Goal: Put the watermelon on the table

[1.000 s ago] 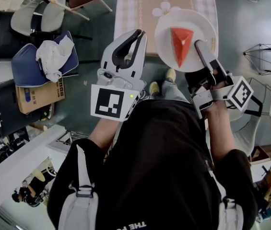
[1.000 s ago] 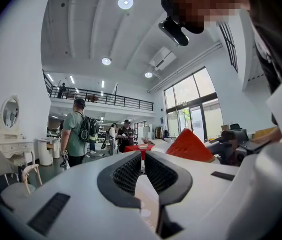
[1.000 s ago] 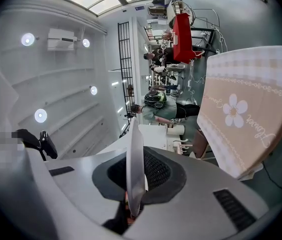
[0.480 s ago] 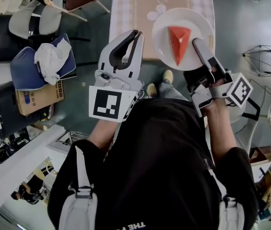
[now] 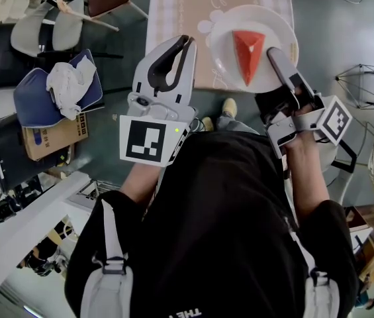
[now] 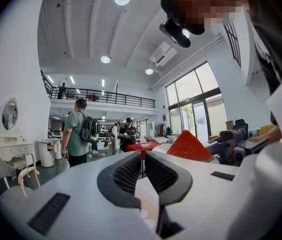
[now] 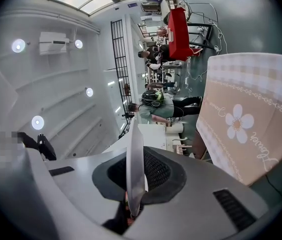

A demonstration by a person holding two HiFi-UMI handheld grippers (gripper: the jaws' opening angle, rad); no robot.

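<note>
While the right gripper [image 5: 274, 55] clamps the plate [image 5: 225, 48] rim and the left gripper [image 5: 185, 41] sits closed and empty, lower the plate level onto the table [image 5: 173, 32] beneath the jaws so the watermelon [image 5: 247, 53] cannot slide.

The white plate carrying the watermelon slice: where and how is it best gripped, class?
Pinch the plate by the thin rim at its near edge, coming in level from the person's side, as the right gripper does. The rim is bare there; the watermelon sits mid-plate, clear of the jaws.
</note>
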